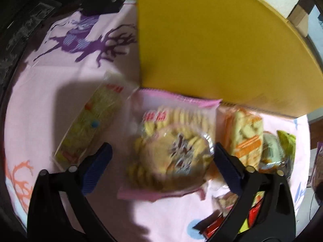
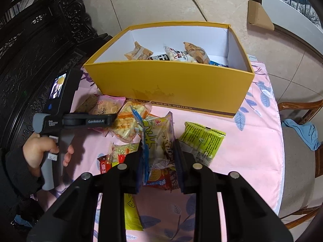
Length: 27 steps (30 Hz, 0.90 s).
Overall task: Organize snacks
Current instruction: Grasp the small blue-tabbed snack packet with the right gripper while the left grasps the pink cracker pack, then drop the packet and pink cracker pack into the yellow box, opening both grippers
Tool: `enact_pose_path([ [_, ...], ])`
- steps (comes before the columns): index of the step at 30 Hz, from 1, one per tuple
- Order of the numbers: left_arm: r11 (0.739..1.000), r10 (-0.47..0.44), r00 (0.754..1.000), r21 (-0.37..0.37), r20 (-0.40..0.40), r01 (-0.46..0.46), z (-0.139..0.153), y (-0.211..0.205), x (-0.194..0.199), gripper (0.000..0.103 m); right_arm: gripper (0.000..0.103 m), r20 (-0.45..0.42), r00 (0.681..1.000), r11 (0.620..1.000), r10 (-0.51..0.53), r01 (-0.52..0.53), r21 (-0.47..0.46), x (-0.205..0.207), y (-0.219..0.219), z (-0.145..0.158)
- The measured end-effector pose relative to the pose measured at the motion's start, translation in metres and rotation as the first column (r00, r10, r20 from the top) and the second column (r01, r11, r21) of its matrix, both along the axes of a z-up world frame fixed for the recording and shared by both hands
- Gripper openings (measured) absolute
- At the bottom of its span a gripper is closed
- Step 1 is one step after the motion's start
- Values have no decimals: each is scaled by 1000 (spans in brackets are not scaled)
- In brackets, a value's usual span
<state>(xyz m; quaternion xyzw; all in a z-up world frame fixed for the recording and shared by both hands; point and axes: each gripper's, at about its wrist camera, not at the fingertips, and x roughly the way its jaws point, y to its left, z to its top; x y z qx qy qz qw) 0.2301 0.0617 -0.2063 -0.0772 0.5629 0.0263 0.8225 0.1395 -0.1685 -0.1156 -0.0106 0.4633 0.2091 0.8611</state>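
In the left wrist view my left gripper point(image 1: 161, 162) stands open, pointing down over a pink-edged packet of round cookies point(image 1: 171, 147) that lies on the pink cloth. The packet sits between the blue pads; the left pad is well clear of it and the right pad is at its edge. My right gripper point(image 2: 159, 158) is shut on a clear snack packet with yellow-green lettering point(image 2: 157, 139), held upright above the table. Behind stands the open yellow box point(image 2: 171, 84), with several packets inside.
Loose packets lie before the box: an orange-striped one point(image 1: 244, 137), a pale green one point(image 1: 90, 125), a lime one point(image 2: 201, 139), red ones point(image 2: 161, 179). A hand point(image 2: 40, 151) holds the left gripper. Dark carved furniture point(image 2: 30, 60) stands left, a chair point(image 2: 298, 161) right.
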Motion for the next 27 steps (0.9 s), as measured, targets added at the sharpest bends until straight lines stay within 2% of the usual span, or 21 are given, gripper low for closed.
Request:
enact_pose_path([
  [1,999,-25,1000,33,7,25,2,-4,1,80,27,0,1000,1000,-1,1,0,0,0,0],
  [2,998,-42,999,45,11,42,3,-7,1,67,27,2,1000,1000,-4,4,1,0,-1,1],
  [6,999,-38,999,6,20,38,8,-7,-8,51,27,9,1000,1000,-14,14,8,0,-3,3],
  [9,999,-23,999,-47,23,24,17,-6,-24,50,27,18,1000,1000,-6,6,7,-1,-1,6],
  [14,993,-60,995,-97,85,68,56,-30,-61,50,27,16,1000,1000,-5,5,9,-3,1,6],
  [21,993,-78,985,-81,154,91,104,-56,-68,50,27,35,999,1000,-14,13,5,-6,5,14],
  [27,993,-79,976,-74,204,96,131,-61,-59,50,27,77,996,999,-34,32,19,-2,1,31],
])
